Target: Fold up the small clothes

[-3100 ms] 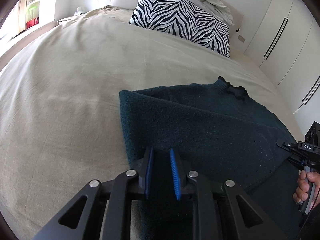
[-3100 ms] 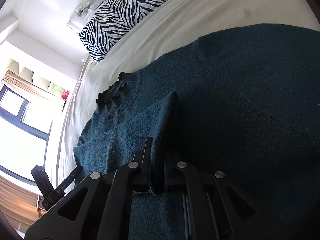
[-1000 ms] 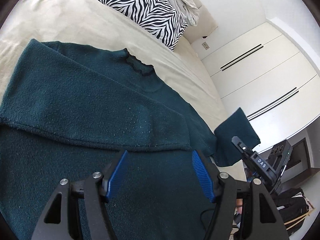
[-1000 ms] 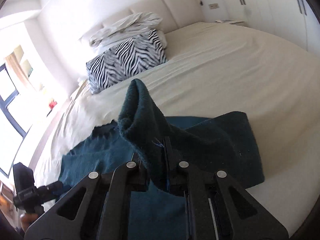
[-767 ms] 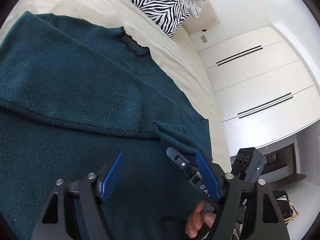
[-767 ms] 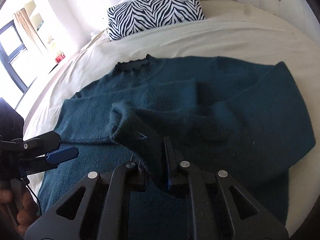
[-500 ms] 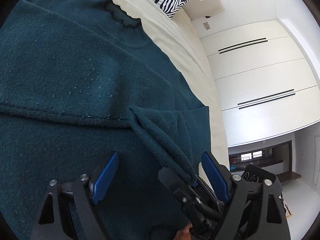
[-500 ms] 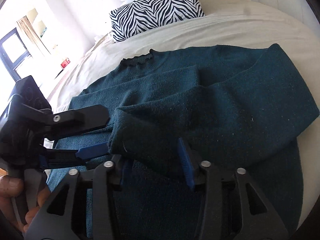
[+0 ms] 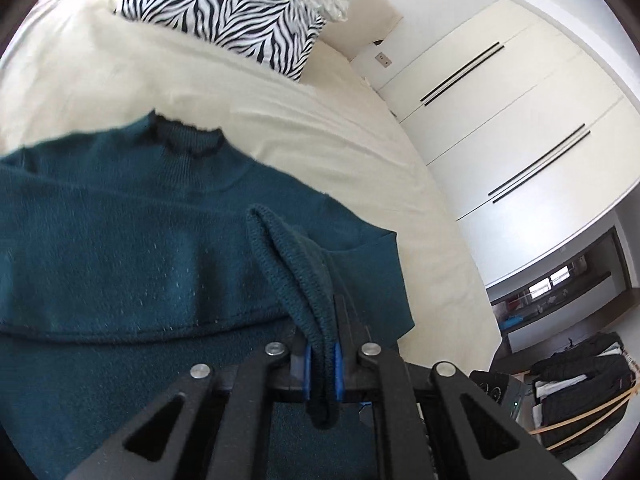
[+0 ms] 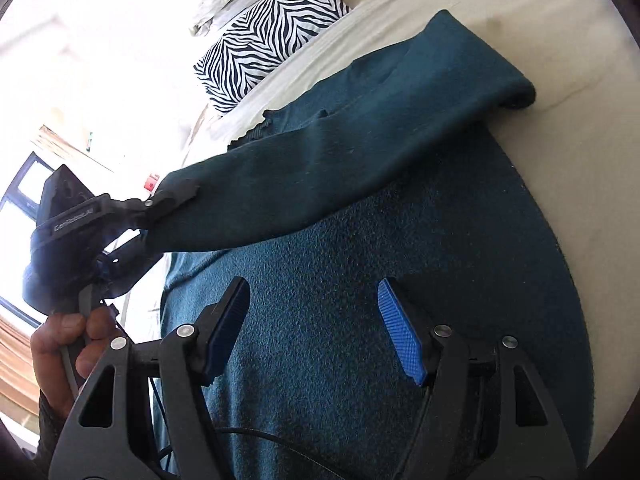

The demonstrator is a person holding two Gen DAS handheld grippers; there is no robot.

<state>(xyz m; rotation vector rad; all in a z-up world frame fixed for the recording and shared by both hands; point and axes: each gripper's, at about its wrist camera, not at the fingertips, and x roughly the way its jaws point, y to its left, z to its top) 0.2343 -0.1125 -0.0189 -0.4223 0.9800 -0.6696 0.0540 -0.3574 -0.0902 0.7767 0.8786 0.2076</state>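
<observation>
Left gripper (image 9: 320,360) clamps the sweater's cuff (image 9: 288,264); only the right view shows the right gripper (image 10: 316,320) wide, seemingly empty.

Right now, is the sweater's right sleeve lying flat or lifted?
Lifted: the left tool is shut on the sleeve's cuff, holding the sleeve across the sweater's body.

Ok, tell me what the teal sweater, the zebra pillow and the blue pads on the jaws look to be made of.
Teal sweater: a soft knit, probably wool or acrylic; ribbed stitches show at the cuff, fuzzy nap on the body.
Zebra pillow: printed woven fabric, matte, likely cotton; the weave is too small to tell.
Blue pads: textured rubber or plastic, judging by the fine grid pattern and dull surface.
</observation>
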